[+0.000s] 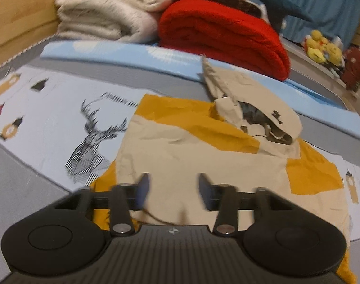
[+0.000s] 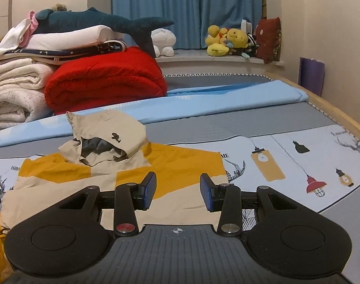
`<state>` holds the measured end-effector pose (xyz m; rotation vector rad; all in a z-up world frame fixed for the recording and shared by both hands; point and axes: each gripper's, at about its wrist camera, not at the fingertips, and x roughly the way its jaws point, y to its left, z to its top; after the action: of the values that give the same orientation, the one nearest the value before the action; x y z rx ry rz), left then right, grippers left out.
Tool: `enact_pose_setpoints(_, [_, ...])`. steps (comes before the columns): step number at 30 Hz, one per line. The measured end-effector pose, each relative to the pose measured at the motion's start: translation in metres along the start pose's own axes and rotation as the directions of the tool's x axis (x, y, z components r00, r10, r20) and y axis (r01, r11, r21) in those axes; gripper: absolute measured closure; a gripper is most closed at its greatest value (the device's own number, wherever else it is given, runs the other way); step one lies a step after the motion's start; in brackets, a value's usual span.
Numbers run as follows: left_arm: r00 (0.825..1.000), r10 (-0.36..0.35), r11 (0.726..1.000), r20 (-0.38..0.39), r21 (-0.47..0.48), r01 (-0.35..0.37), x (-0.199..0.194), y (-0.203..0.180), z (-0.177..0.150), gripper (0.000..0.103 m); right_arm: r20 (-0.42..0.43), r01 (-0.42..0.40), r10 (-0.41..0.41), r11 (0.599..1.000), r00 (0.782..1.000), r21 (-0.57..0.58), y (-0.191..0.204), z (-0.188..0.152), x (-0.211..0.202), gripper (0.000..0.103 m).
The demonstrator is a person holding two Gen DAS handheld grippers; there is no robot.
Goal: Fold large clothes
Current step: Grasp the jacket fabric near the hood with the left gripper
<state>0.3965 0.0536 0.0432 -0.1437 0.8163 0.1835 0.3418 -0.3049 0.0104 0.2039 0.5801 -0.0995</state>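
Observation:
A beige and mustard hooded jacket [image 1: 199,149] lies partly folded on the printed bed sheet [image 1: 49,123]. Its hood [image 1: 270,111] is crumpled at the far end, showing a dark lining. My left gripper [image 1: 173,185] hovers over the jacket's near beige part, jaws apart, nothing between them; the view is blurred. In the right wrist view the jacket [image 2: 180,163] spreads to the left and centre, hood [image 2: 113,127] at the back. My right gripper [image 2: 178,187] stands open above the jacket's right edge, holding nothing.
A red blanket [image 2: 104,80] and cream blankets [image 2: 14,90] are stacked at the head of the bed, with a shark plush [image 2: 97,21] on top. A light blue folded cover [image 2: 203,101] crosses the bed. Yellow plush toys [image 2: 225,40] sit on the sill. The wooden bed frame [image 2: 334,108] runs along the right.

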Motion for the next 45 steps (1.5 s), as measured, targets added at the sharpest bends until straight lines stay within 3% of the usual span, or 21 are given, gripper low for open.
enact_pose_setpoints(1, [1.000, -0.014, 1.000, 0.006, 0.023, 0.014, 0.001, -0.004, 0.000, 0.096, 0.000, 0.002, -0.002, 1.000, 1.000, -0.001, -0.001, 0.000, 0.001, 0.061])
enact_pose_setpoints(2, [0.999, -0.031, 0.999, 0.017, 0.046, 0.030, 0.001, -0.008, -0.001, 0.097, 0.000, 0.004, -0.004, 1.000, 1.000, -0.004, -0.001, 0.000, 0.002, 0.061])
enact_pose_setpoints(7, [0.992, -0.096, 0.987, 0.084, 0.136, 0.084, -0.004, -0.030, -0.003, 0.097, -0.014, -0.028, 0.027, 1.000, 1.000, -0.004, -0.003, 0.002, 0.006, 0.061])
enact_pose_setpoints(9, [0.988, -0.111, 0.979, 0.108, 0.181, 0.090, -0.006, -0.036, -0.003, 0.097, -0.026, -0.057, 0.057, 0.998, 0.998, 0.004, -0.005, 0.005, 0.008, 0.080])
enact_pose_setpoints(11, [0.986, -0.114, 0.976, 0.120, 0.198, 0.089, -0.005, -0.039, -0.001, 0.097, -0.030, -0.070, 0.070, 0.998, 0.997, -0.005, -0.005, 0.006, 0.009, 0.089])
enact_pose_setpoints(23, [0.984, -0.121, 0.977, 0.127, 0.189, 0.096, 0.000, -0.033, 0.008, 0.097, -0.041, -0.086, 0.086, 0.996, 0.995, 0.003, -0.011, 0.012, 0.015, 0.090])
enact_pose_setpoints(26, [0.990, -0.103, 0.987, 0.099, 0.136, 0.089, 0.015, -0.030, 0.032, 0.097, -0.037, -0.089, 0.089, 0.996, 0.995, 0.018, -0.010, 0.014, 0.017, 0.095])
enact_pose_setpoints(31, [0.983, -0.118, 0.983, 0.141, 0.159, 0.095, 0.059, -0.046, 0.109, 0.097, -0.062, -0.073, 0.075, 0.997, 0.995, 0.036, -0.012, 0.017, 0.028, 0.095])
enact_pose_setpoints(33, [0.983, -0.078, 0.984, 0.164, 0.170, 0.050, 0.086, -0.055, 0.138, 0.097, -0.063, -0.068, 0.071, 0.997, 0.996, 0.037, -0.014, 0.019, 0.031, 0.095])
enact_pose_setpoints(41, [0.980, -0.059, 0.986, 0.190, 0.165, 0.027, 0.217, -0.083, 0.214, 0.095, -0.106, -0.092, 0.096, 0.995, 0.990, 0.042, -0.014, 0.013, 0.048, 0.094])
enact_pose_setpoints(42, [0.980, -0.046, 0.990, 0.195, 0.142, 0.018, 0.232, -0.084, 0.221, 0.093, -0.118, -0.091, 0.098, 0.994, 0.988, 0.058, -0.016, 0.012, 0.051, 0.094])
enact_pose_setpoints(45, [0.980, -0.017, 0.998, 0.196, 0.063, 0.004, 0.275, -0.080, 0.238, 0.067, -0.146, -0.088, 0.096, 0.994, 0.985, 0.060, -0.018, 0.008, 0.057, 0.094])
